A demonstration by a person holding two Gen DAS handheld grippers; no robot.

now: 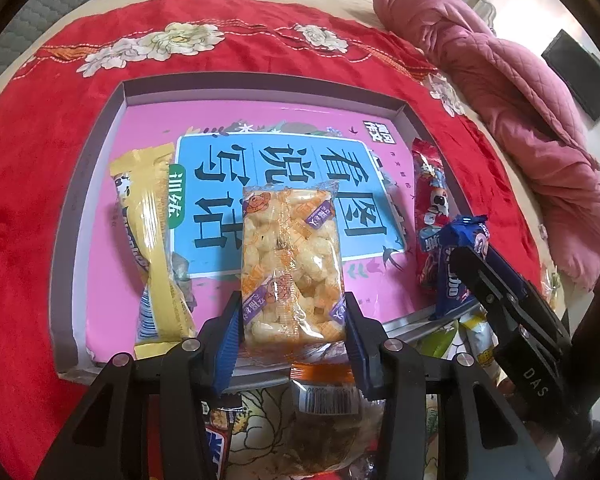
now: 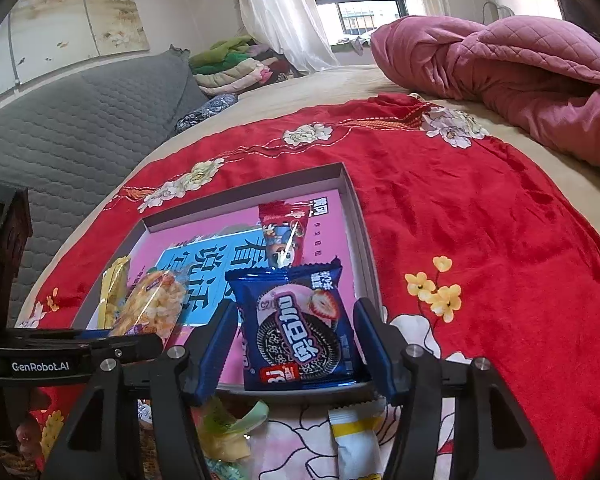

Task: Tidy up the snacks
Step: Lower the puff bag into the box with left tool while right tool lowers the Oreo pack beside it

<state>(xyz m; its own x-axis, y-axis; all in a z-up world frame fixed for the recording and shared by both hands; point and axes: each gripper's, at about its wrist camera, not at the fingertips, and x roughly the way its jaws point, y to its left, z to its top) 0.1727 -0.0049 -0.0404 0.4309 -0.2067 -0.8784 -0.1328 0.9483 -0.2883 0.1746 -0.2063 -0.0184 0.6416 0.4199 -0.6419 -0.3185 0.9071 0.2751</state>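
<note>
A shallow grey box tray (image 1: 260,88) with a pink printed sheet inside lies on the red cloth. My left gripper (image 1: 292,304) is shut on a clear pack of puffed rice snack (image 1: 292,264), with its blue pads against the pack's two sides over the tray's near edge. A yellow pack (image 1: 152,240) lies at the tray's left and a red pack (image 1: 430,200) at its right. In the right wrist view my right gripper (image 2: 296,312) stands open around a blue cookie pack (image 2: 300,332). That pack rests at the tray's near right corner, with a small gap to each pad.
Loose snacks lie in front of the tray: an orange-ended pack (image 1: 324,388), a green pack (image 2: 228,428) and a white and yellow sachet (image 2: 352,432). The red floral cloth (image 2: 480,240) covers the bed. A pink quilt (image 2: 520,68) is bunched at the far right.
</note>
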